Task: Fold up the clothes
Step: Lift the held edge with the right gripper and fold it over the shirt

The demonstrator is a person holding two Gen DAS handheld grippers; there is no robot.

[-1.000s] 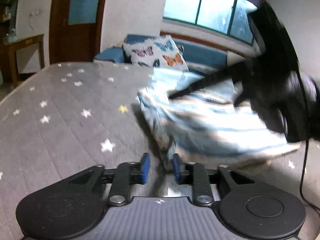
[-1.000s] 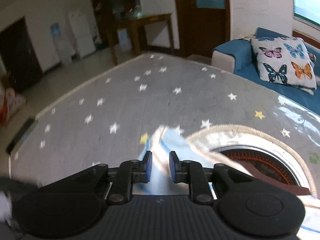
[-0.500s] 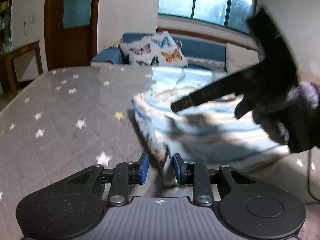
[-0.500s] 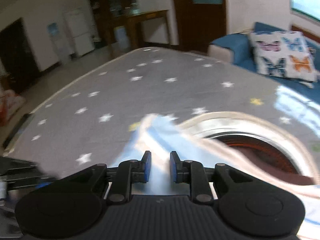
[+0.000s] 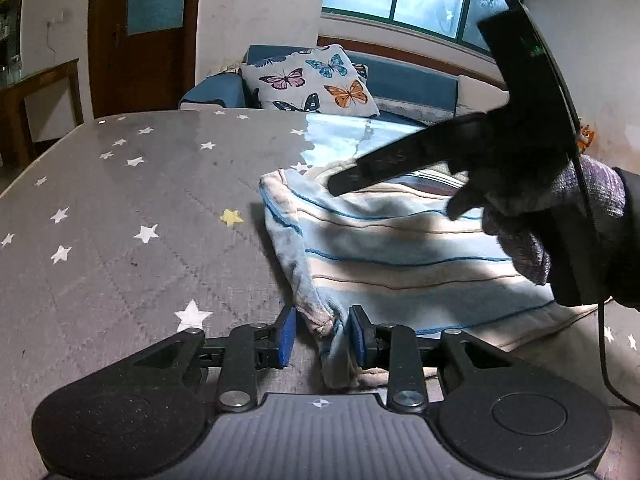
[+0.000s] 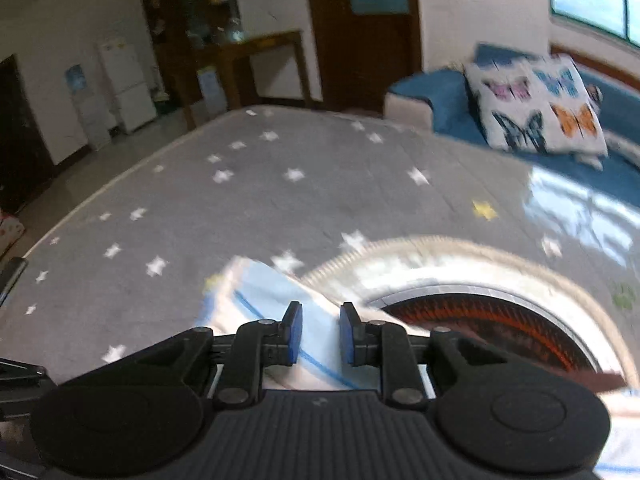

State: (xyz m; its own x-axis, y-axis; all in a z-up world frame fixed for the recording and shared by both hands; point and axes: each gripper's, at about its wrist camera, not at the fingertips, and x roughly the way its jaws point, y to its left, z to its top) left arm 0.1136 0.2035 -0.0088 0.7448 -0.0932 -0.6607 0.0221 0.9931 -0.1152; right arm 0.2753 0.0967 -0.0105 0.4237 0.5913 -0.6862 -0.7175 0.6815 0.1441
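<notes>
A light blue and cream striped garment (image 5: 400,256) lies on the grey star-patterned table (image 5: 120,220). My left gripper (image 5: 322,334) has its jaws a little apart, with a bunched corner of the garment between the blue pads (image 5: 287,336). My right gripper (image 5: 360,172), seen in the left wrist view held by a gloved hand (image 5: 560,208), hovers over the garment's far edge. In the right wrist view the right gripper (image 6: 319,334) has its jaws slightly apart over a striped fold (image 6: 256,300), beside the ribbed neckline (image 6: 460,252).
A blue sofa (image 5: 400,80) with a butterfly pillow (image 5: 308,80) stands beyond the table's far edge. A wooden side table (image 6: 248,64) and a white fridge (image 6: 124,80) stand further back in the room. A black cable (image 5: 604,360) hangs at the right.
The garment's left edge has settled flatter on the table. The left jaws have widened slightly around the corner. The right gripper has lifted and swung, so its view shifted and blurred.
</notes>
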